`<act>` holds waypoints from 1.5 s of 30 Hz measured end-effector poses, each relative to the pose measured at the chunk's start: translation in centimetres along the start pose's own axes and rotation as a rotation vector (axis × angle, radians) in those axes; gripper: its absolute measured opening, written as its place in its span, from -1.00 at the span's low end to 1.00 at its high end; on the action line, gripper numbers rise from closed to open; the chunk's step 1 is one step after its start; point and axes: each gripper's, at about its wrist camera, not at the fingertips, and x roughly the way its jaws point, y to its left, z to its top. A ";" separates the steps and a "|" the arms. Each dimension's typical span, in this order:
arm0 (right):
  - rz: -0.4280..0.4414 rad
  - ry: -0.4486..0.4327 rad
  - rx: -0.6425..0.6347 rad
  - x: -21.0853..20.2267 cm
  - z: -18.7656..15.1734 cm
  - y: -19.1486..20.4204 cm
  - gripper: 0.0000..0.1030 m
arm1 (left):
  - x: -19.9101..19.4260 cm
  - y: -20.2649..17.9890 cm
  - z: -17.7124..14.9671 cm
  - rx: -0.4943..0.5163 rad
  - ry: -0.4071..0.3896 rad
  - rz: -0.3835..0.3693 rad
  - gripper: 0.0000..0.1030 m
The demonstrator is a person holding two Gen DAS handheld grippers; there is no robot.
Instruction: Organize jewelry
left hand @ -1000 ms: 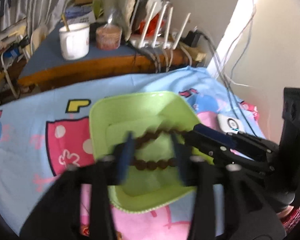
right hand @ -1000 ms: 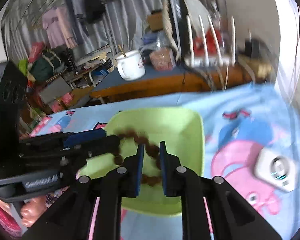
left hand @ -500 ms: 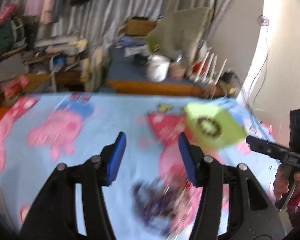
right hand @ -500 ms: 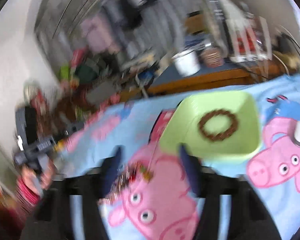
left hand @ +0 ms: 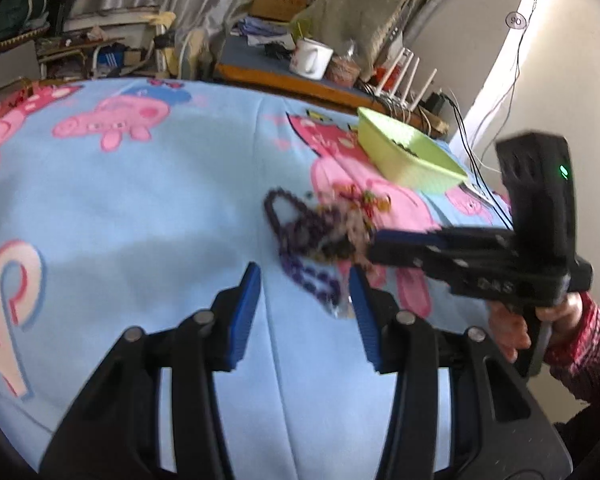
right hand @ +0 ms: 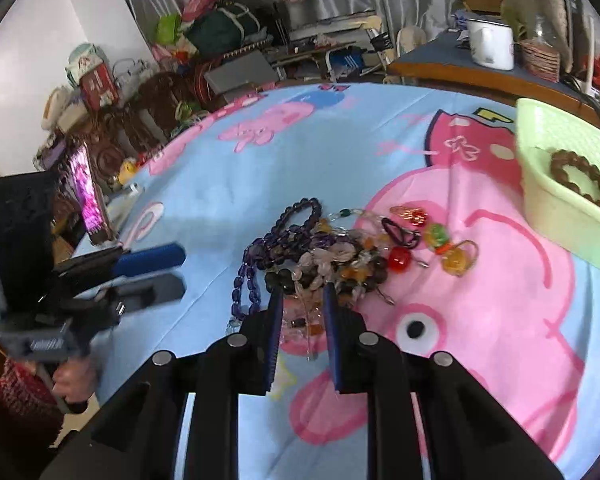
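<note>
Jewelry pile blurry on blue cartoon blanket ahead of wide-apart left claw, green tray now far off, right view, right claw half-parted over the beads, tray's brown bracelet partly hidden, claws were over tray before.

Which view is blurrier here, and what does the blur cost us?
Left wrist view: motion blur smears the jewelry pile and right gripper. Right wrist view: sharper, pile and brown bracelet in the green tray readable; only the left gripper is soft.
</note>
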 end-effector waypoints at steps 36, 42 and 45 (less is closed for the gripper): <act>-0.240 -0.356 0.500 -18.5 -14.0 -15.0 -1.00 | 7.6 -14.7 1.8 0.451 0.098 -0.009 0.07; -0.169 -0.333 0.439 -17.2 -12.4 -13.8 -1.00 | 12.2 -15.5 2.3 0.557 0.198 0.007 -0.14; -0.162 -0.270 0.420 -15.4 -12.1 -13.7 -1.00 | 12.7 -15.7 2.6 0.578 0.208 0.006 -0.78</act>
